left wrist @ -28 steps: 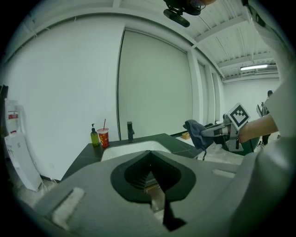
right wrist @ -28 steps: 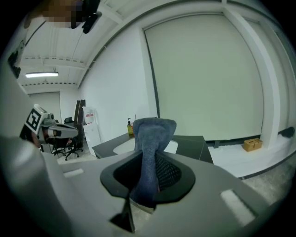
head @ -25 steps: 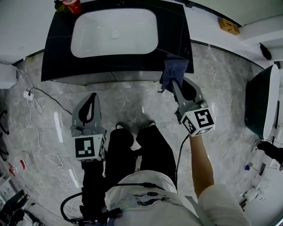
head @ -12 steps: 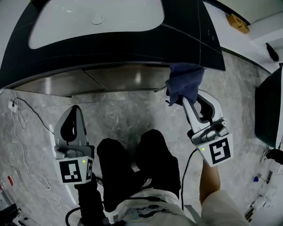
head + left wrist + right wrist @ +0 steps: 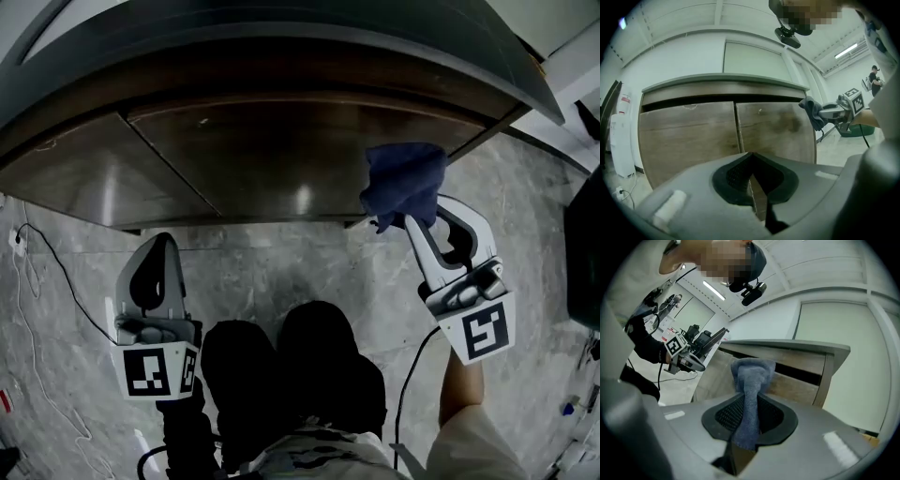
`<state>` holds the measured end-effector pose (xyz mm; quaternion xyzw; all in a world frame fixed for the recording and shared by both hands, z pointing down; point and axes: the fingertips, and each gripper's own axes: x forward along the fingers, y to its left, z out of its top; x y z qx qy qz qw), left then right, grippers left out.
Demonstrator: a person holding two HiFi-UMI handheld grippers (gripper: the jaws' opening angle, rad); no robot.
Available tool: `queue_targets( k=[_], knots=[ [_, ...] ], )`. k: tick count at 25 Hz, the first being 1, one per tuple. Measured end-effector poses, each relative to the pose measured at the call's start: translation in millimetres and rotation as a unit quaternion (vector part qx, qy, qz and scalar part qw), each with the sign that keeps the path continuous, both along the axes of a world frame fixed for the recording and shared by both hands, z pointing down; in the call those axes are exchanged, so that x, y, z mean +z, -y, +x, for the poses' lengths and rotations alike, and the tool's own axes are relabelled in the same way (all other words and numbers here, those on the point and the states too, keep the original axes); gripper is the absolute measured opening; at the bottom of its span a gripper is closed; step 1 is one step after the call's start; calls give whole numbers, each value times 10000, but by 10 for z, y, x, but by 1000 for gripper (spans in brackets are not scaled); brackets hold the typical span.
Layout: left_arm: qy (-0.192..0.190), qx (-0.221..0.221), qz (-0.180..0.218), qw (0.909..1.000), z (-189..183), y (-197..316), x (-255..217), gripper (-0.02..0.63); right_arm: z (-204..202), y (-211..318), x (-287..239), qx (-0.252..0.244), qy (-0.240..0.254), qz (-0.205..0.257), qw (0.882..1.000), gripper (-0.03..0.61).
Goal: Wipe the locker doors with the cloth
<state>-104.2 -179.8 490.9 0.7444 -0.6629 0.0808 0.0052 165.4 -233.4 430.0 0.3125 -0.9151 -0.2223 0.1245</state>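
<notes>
My right gripper (image 5: 417, 234) is clenched on the blue cloth (image 5: 405, 183). A strip of it is pinched between the jaws and the rest is bunched in a wad past the tips. My left gripper (image 5: 159, 248) has its jaws pressed together on nothing, and it is held low in front of the seam between the two doors.

As I judge it, the wiping has not really begun. The cloth is up by the right edge of the right door (image 5: 776, 126), close under the overhanging counter (image 5: 281, 47). The left door (image 5: 689, 136) has nothing near it. Both wood-grain fronts show dull smudges, and a darker patch sits on the right door. So both doors are left to do, with the right one first since the cloth is already there.

I cannot tell whether the cloth touches the door or hangs just in front of it, because every view puts the wad over the wood without showing any gap. The counter hides the top edges of the doors from the head view, and the wad covers my right jaw tips there. My own gripper body blocks the lower parts of the doors in both gripper views. The dim light makes it hard to tell dirt from grain or reflection.
</notes>
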Motion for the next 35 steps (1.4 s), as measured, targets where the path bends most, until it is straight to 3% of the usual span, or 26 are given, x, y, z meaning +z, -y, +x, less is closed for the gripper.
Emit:
queue_targets(
  k=[5, 8, 15, 20, 30, 35],
  knots=[
    [29, -228, -87, 9997, -34, -125, 396, 3, -3, 100, 241, -22, 55, 225, 9997, 75],
    [77, -254, -211, 9994, -27, -234, 462, 2, 47, 169, 264, 19, -195, 277, 9994, 75],
    [335, -509, -161, 9980, -99, -592, 557, 3, 215, 344, -20, 105, -824, 1120, 9902, 77],
    [178, -803, -130, 9965, -293, -656, 583, 3, 241, 468, -233, 147, -986, 1459, 9843, 77],
    [44, -566, -215, 9982, -261, -526, 695, 3, 227, 623, 163, 378, -856, 1326, 9867, 77],
    [-6, -610, -273, 9978, -319, -620, 745, 3, 287, 634, 722, 400, -1185, 999, 9871, 77]
  ],
)
